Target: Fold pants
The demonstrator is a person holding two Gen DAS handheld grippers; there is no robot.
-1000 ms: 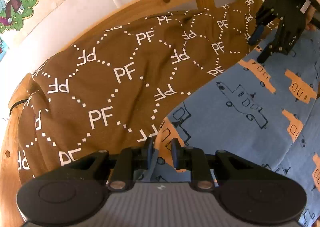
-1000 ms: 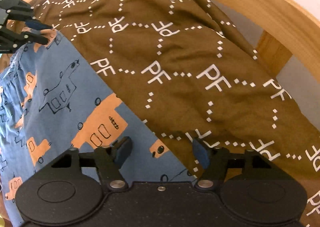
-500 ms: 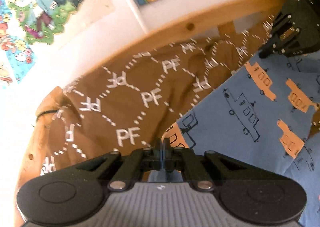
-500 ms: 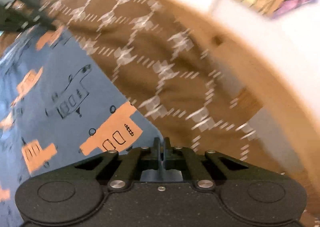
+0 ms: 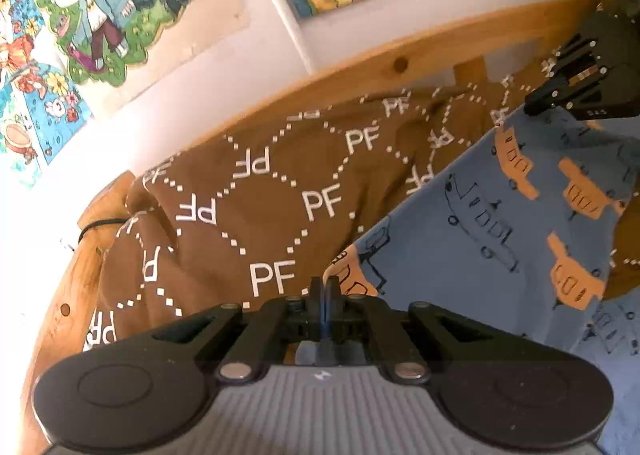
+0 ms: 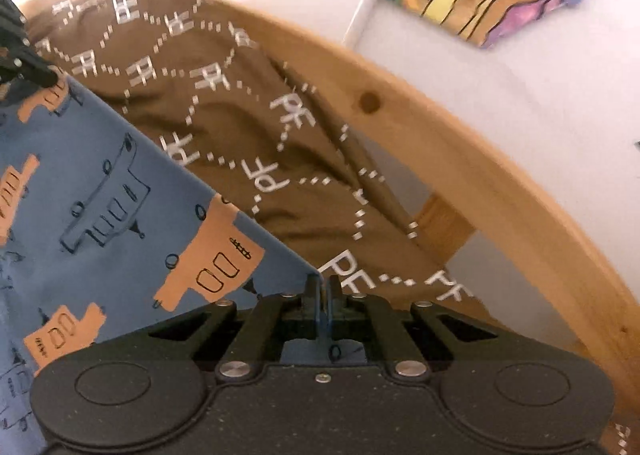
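The pants [image 5: 500, 223] are blue with orange and outlined vehicle prints; they also fill the left of the right wrist view [image 6: 104, 215]. My left gripper [image 5: 324, 287] is shut on one corner of the pants' edge. My right gripper [image 6: 323, 283] is shut on the other corner of the same edge. The edge is held taut and lifted between them above a brown blanket [image 5: 260, 207]. In the left wrist view the right gripper [image 5: 576, 95] shows at the far right; in the right wrist view the left gripper [image 6: 24, 63] shows at the far left.
The brown blanket with white "PF" print covers the bed [image 6: 224, 111]. A curved wooden bed rail [image 5: 400, 63] runs behind it, also seen in the right wrist view [image 6: 460, 159]. Colourful posters [image 5: 108, 7] hang on the white wall [image 6: 520, 75].
Both grippers closed on the pants' edge, the right from wide open. Both then rose and tilted up, so the wall and posters came into view.
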